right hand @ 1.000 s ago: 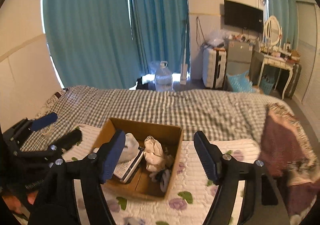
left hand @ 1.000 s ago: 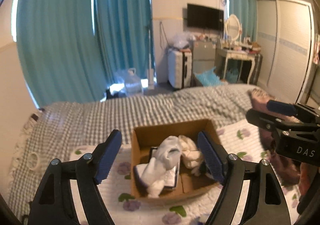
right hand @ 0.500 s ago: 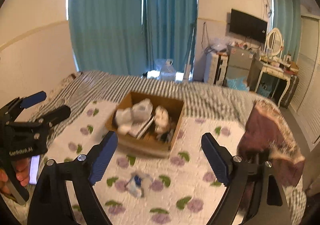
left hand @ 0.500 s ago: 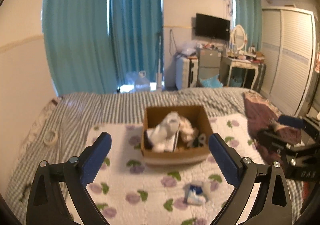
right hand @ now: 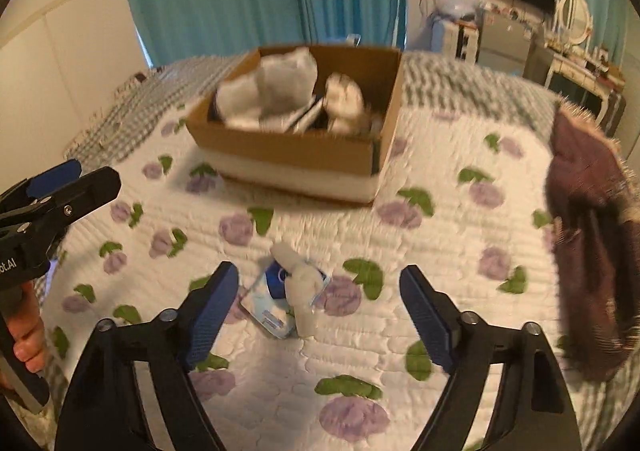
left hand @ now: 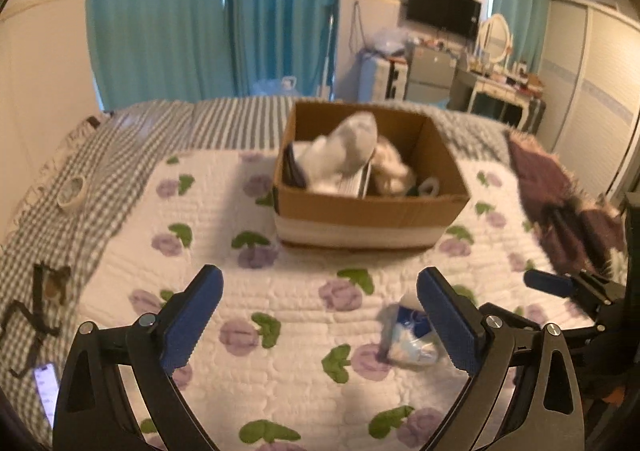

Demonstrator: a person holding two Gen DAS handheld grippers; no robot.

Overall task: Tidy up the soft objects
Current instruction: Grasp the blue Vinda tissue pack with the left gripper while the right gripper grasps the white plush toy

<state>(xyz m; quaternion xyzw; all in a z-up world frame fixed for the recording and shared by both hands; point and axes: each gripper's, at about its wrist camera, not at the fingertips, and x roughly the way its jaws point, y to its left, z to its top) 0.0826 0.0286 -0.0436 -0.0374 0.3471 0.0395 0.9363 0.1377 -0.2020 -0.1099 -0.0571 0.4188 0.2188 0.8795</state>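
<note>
Now we hold both tongs wide apart and empty, left tongs [left hand: 320, 325] and right tongs [right hand: 318, 309] over the quilt [right hand: 440, 251], right above the packet [right hand: 286, 291].

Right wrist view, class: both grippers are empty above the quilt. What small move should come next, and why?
Probably lower the right gripper onto the small blue-and-white packet and close on it. Its jaws stand open with the packet lying loose on the floral quilt just ahead, between them. The cardboard box beyond already holds soft items, and the left gripper, also open, sits farther to the side.
</note>
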